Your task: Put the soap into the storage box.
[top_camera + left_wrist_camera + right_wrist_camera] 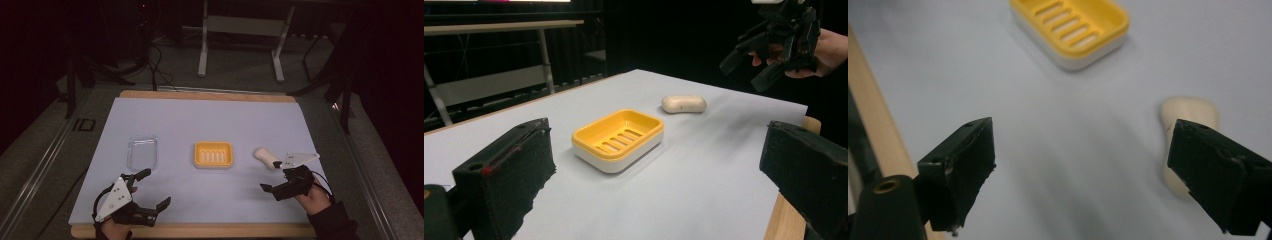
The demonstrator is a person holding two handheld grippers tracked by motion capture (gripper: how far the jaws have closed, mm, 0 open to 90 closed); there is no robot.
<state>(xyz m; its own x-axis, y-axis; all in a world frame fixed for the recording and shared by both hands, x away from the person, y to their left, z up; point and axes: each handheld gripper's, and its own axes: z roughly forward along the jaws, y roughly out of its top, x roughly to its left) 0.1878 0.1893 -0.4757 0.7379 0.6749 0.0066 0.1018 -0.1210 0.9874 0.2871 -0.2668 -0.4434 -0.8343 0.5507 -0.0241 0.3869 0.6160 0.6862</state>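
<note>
**A:** So where's everything sitting right now?

**B:** I've got a gripper in each hand, both low at my edge of the tabletop [210, 130]. My right gripper [274, 176] has its jaws spread wide with nothing between them. It's right next to the soap bar [263, 156], which lies flat on the pale sheet. In the right gripper view the soap [1188, 112] peeks out from behind the right-hand jaw, so that jaw is over it or just beside it. Honestly it's blurry there, I can't tell if it's touching.

**A:** And the left?

**B:** My left gripper [152, 190] is wide open too, holding nothing, near the front left corner. Just beyond it lies a clear plastic lid [142, 151], flat on the sheet.

**A:** The dish?

**B:** The yellow soap dish [213, 154] is mid-tabletop, between the lid and the soap, apart from both. From the left gripper view you can see the yellow slotted insert sitting in a white base [618, 141], with the soap [683, 104] behind it.
</note>
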